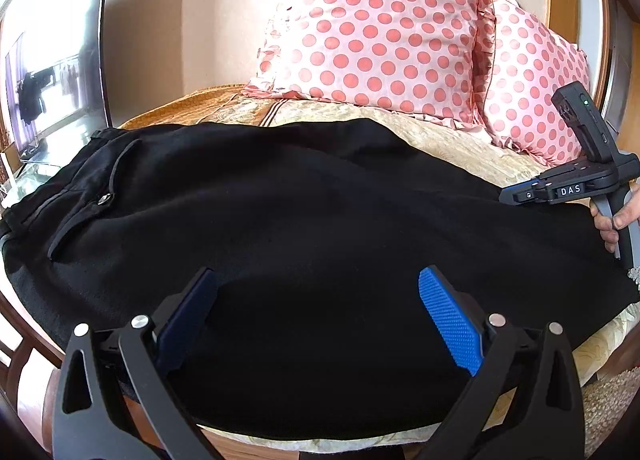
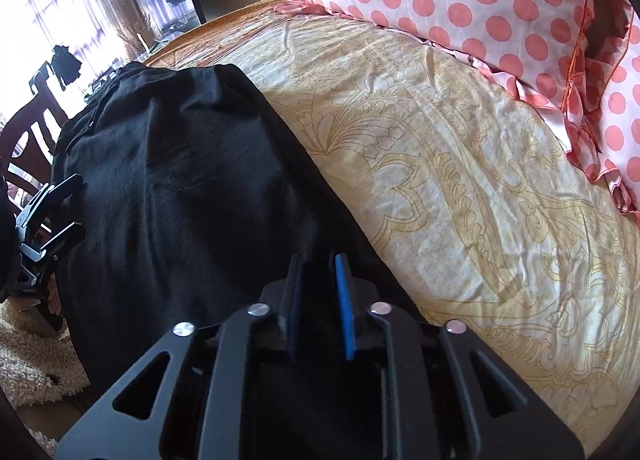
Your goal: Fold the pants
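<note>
Black pants lie spread across the bed, waistband with a metal button at the left. My left gripper is wide open just above the near edge of the pants, nothing between its blue pads. In the right wrist view the pants run from the gripper up to the far left. My right gripper has its pads close together with black pants fabric between them, at the leg end. The right gripper body also shows in the left wrist view, held by a hand.
Two pink polka-dot pillows lean at the head of the bed. A cream patterned bedspread covers the bed right of the pants. A TV screen stands at the left. A wooden chair and shaggy rug are beside the bed.
</note>
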Tool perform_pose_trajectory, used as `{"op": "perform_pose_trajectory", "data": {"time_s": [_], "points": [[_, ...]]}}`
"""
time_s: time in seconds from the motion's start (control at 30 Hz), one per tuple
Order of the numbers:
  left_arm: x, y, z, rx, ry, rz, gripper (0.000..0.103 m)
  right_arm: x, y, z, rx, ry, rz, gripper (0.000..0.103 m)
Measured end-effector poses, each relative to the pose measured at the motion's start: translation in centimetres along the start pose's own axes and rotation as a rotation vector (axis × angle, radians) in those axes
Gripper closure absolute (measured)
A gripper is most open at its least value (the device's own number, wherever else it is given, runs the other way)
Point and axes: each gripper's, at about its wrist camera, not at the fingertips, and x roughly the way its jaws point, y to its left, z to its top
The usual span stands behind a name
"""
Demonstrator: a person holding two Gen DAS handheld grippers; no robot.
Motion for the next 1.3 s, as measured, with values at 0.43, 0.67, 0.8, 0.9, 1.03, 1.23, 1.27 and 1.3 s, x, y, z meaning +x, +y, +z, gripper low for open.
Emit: {"op": "perform_pose_trajectory", "data": {"time_s": [0.43,0.67,0.8,0.9,1.03,1.23,1.27,1.3], "points": [[0.5,-0.1,0.5,-0.016,0.012,0.011,0.002,0.4,-0.7,0.8,0.053,-0.042,-0.137,0.097],[-0.3,0.0,0.1,-0.017,0.004,0.002,0.002,-5.1,-3.9,-3.4,0.253,-0.158,-0.179,0.065],[-0.5,-0.2,0.1,-0.029,-0.007,-0.032,0.002,-7.3,-6.2,-7.6,0.359,-0.176,-0.214,0.065],[-0.1,-0.8,0.1,0.007,0.009,-0.023,0.002,-7.0,-8.6,-11.0,0.464,-0.108,-0.311,0.065],[0.2,-1.3,-0.3,0.042,0.020,-0.001,0.002,-9.6,-11.3,-14.4,0.619,-0.191,-0.337,0.064],[-0.4,-0.9,-0.2,0.004,0.001,-0.065,0.002,-17.2,-11.5,-21.3,0.809,-0.391,-0.509,0.045],[-0.4,-1.0,-0.2,-0.001,-0.001,-0.078,0.002,-18.7,-12.0,-23.5,0.884,-0.422,-0.541,0.046],[-0.4,-1.1,-0.1,0.000,-0.002,-0.091,0.002,-19.8,-12.4,-25.4,0.948,-0.441,-0.575,0.046]]}}
